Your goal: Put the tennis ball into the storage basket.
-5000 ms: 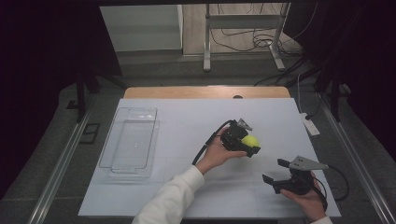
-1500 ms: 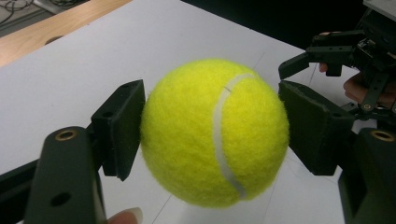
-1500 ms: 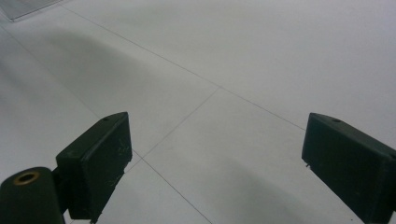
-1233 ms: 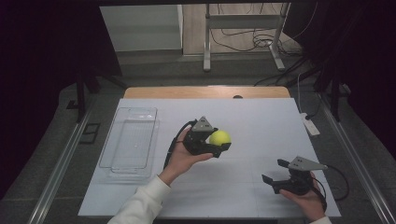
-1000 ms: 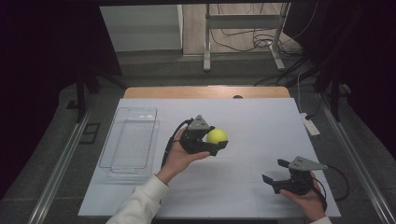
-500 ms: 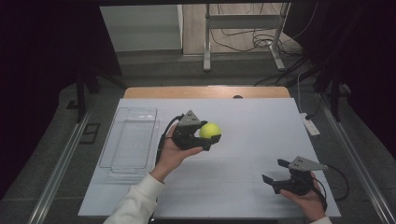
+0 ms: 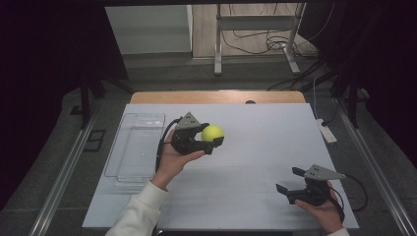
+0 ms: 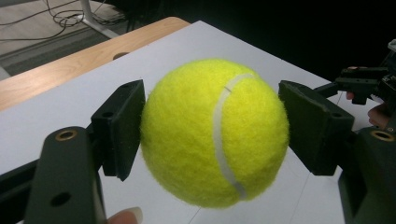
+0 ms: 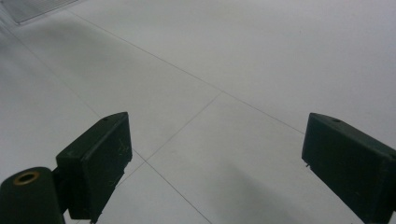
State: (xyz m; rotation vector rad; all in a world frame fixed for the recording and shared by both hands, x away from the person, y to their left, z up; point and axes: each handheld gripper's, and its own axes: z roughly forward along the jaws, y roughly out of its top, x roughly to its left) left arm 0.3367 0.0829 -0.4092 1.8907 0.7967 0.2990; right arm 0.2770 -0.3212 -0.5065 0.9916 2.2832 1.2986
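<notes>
Jaws of the left gripper (image 7: 210, 141) are clamped on the tennis ball (image 7: 212, 133), one pad pressed against each side, as the left gripper view shows with the ball (image 8: 215, 133) bulging between them and clear of the white surface (image 7: 255, 162). That puts the ball just left of the frame's centre in the high view, carried in the air. What matters now is the clear tray (image 7: 135, 147), which lies directly to the left of the ball in the frame, long axis running up and down the picture. I'd judge a short carry leftward puts the ball over it. Over at lower right, the right gripper (image 7: 290, 186) rests low with its jaws spread wide and nothing between them, well apart from both.
</notes>
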